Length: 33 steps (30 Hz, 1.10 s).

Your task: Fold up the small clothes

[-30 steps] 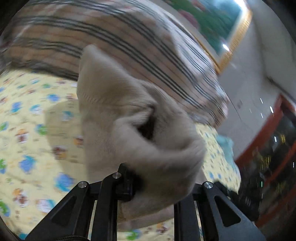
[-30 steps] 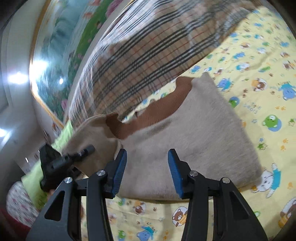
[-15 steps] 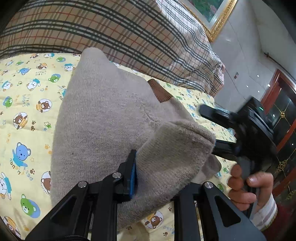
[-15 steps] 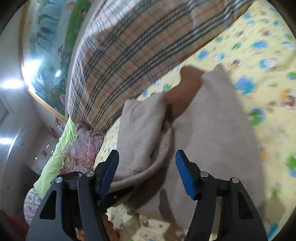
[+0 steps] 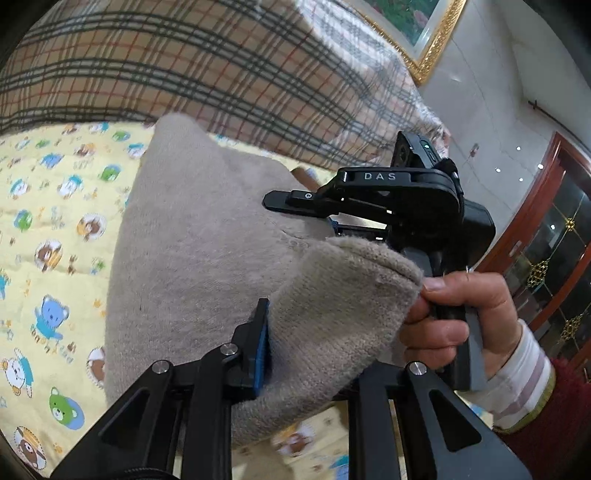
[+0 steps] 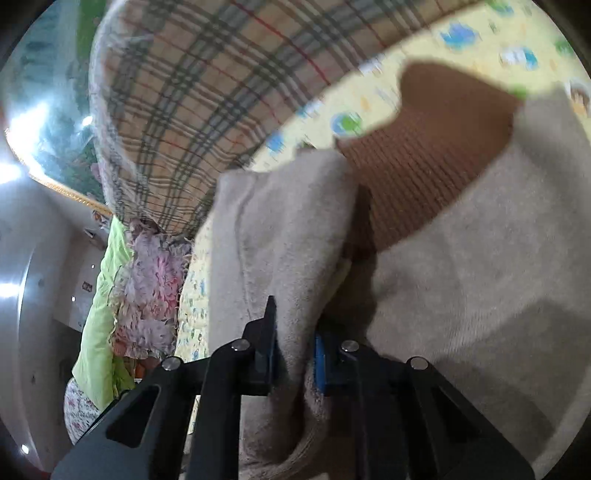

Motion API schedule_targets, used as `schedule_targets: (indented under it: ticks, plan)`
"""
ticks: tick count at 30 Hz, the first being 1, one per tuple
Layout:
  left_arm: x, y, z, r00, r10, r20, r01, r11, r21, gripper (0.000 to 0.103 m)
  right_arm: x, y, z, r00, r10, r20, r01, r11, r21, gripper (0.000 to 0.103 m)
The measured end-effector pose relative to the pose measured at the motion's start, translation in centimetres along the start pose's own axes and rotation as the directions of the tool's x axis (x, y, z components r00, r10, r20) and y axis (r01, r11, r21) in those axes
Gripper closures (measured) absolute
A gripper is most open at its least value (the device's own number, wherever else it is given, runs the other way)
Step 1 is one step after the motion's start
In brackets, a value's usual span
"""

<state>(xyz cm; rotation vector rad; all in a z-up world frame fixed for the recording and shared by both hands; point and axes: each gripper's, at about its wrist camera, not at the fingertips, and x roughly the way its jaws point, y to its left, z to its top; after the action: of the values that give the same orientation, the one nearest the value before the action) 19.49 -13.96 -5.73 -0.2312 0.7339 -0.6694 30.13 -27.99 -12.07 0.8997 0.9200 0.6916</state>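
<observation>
A small beige knit sweater (image 5: pixel 192 258) with a brown ribbed collar (image 6: pixel 424 155) lies on the yellow cartoon-print sheet (image 5: pixel 48 236). My left gripper (image 5: pixel 310 343) is shut on a folded-over beige sleeve or edge (image 5: pixel 332 310) of the sweater, held above its body. My right gripper (image 6: pixel 293 354) is shut on a beige fold (image 6: pixel 280 236) of the same sweater, just left of the collar. The right gripper also shows in the left wrist view (image 5: pixel 388 199), held by a hand at the sweater's right side.
A large plaid pillow (image 5: pixel 207 70) lies behind the sweater. A framed picture (image 5: pixel 417 33) hangs on the wall. A floral and green bedding pile (image 6: pixel 122 288) sits at the left in the right wrist view. A wooden cabinet (image 5: pixel 554 229) stands at the right.
The right gripper has come in and shut on the folded sweater edge; it was open before. The left gripper has lowered the sweater toward the sheet, still gripping it.
</observation>
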Motion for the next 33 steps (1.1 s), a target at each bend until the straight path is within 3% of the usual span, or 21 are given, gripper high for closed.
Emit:
schedule_targets:
  ticks: [4, 7, 14, 17, 23, 25, 28, 33]
  plan:
    - [0.4, -2.8, 1.7, 0.996, -0.090, 0.016, 0.090, 0.996, 0.000, 0.084, -4.1, 1.5, 1.1, 0.997, 0.010, 0.070, -0.005, 0.997, -0.077, 0.087]
    - [1.9, -5.3, 2.2, 0.991, -0.134, 0.010, 0.134, 0.991, 0.032, 0.080, -7.2, 2.4, 2.3, 0.991, -0.063, 0.115, 0.081, 0.984, -0.157, 0.087]
    - [7.0, -7.8, -0.6, 0.984, -0.144, -0.107, 0.148, 0.988, 0.035, 0.080, -9.2, -2.4, 2.0, 0.955, -0.279, 0.103, 0.292, 0.944, -0.156, 0.087]
    - [7.7, -8.4, -1.2, 0.986, -0.134, -0.100, 0.138, 0.990, 0.035, 0.079, -9.3, -4.2, 1.7, 0.952, -0.293, 0.089, 0.303, 0.943, -0.138, 0.087]
    - [7.7, -9.6, -1.7, 0.983, -0.132, -0.126, 0.141, 0.988, 0.066, 0.050, -8.5, -4.0, 2.0, 0.930, -0.354, 0.102, 0.367, 0.910, -0.190, 0.087]
    - [7.2, -10.0, -2.0, 0.982, -0.137, -0.133, 0.150, 0.985, 0.089, 0.043, -8.8, -4.5, 1.8, 0.925, -0.367, 0.095, 0.379, 0.908, -0.180, 0.079]
    - [5.6, -9.8, -2.7, 0.977, -0.153, -0.149, 0.167, 0.982, 0.089, 0.037, -10.6, -4.3, 1.5, 0.928, -0.351, 0.123, 0.366, 0.921, -0.130, 0.078]
    - [2.1, -8.0, -3.8, 0.967, -0.188, -0.173, 0.198, 0.979, 0.042, 0.030, -14.6, -3.0, 0.2, 0.904, -0.382, 0.193, 0.405, 0.909, -0.097, 0.077]
